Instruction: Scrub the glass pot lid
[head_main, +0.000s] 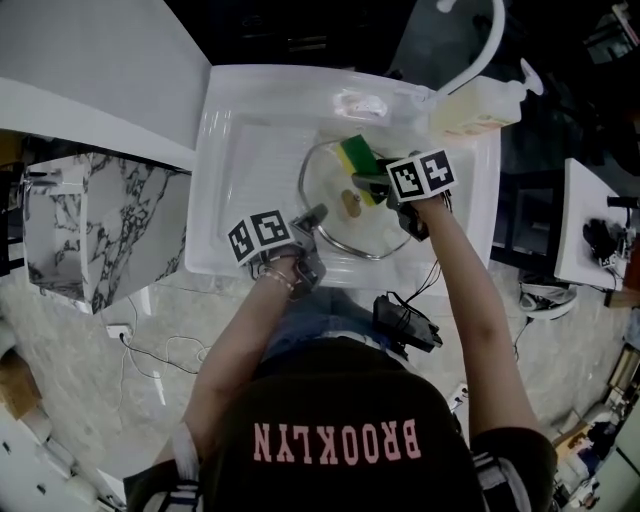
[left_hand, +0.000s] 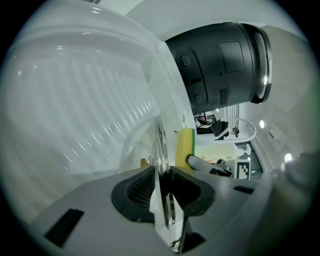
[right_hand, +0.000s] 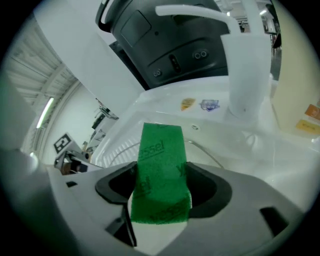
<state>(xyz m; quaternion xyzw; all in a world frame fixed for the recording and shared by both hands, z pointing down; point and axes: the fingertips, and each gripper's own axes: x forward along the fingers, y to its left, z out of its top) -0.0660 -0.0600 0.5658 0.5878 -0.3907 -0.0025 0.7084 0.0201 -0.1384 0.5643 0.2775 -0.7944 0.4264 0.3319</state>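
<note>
The glass pot lid (head_main: 335, 188) lies tilted in the white sink (head_main: 230, 150); its brown knob (head_main: 351, 205) shows near the middle. My left gripper (head_main: 311, 219) is shut on the lid's near rim, and in the left gripper view the lid's metal rim (left_hand: 162, 150) runs edge-on between the jaws of the left gripper (left_hand: 163, 186). My right gripper (head_main: 372, 183) is shut on a yellow and green sponge (head_main: 358, 156), which rests on the lid's far side. In the right gripper view the sponge's green face (right_hand: 160, 172) fills the gap of the right gripper (right_hand: 161, 186). The sponge (left_hand: 184, 148) also shows past the lid.
A white faucet (head_main: 482, 45) arcs over the sink's back right, beside a pale soap bottle (head_main: 478, 106). A marble-patterned block (head_main: 100, 225) stands left of the sink. A dark round appliance (left_hand: 220, 62) looms behind. The sink walls (right_hand: 100, 75) close in around both grippers.
</note>
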